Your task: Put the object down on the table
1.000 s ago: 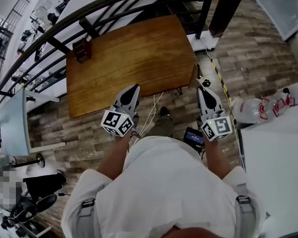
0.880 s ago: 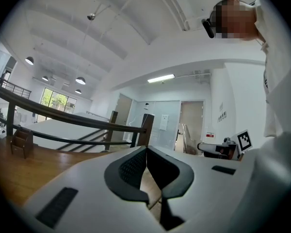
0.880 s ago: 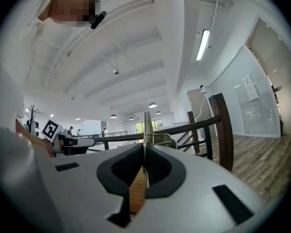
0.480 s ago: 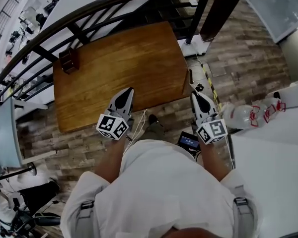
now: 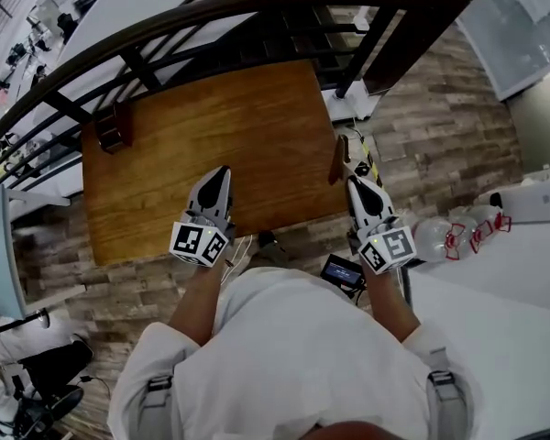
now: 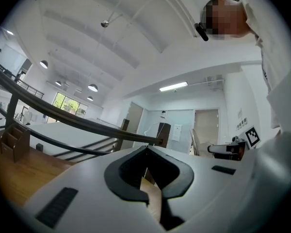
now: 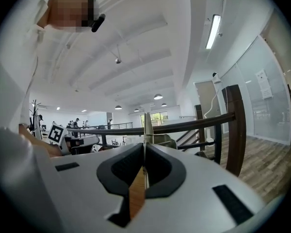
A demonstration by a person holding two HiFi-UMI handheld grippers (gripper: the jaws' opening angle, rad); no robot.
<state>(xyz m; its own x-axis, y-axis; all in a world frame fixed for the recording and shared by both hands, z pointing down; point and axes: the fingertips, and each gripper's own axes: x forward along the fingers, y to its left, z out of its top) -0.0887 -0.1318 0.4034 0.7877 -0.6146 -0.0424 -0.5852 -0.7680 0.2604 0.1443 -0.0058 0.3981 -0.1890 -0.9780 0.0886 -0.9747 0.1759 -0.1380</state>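
counter (image 5: 257, 136): rectangular brown wood-grain top, standing on a plank-pattern floor (image 5: 440, 126), with its far side just beside a dark curved railing (image 5: 257, 1). on it: one small dark wooden holder (image 5: 113, 128), upright at the far left corner, close to the edge nearest the railing. the left gripper view shows the same holder at the left of the top, open slots facing up and its base flat on the wood.

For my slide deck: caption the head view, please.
Right gripper holds a thin wooden panel by the wooden table's right edge; left gripper, shut, hovers over it.
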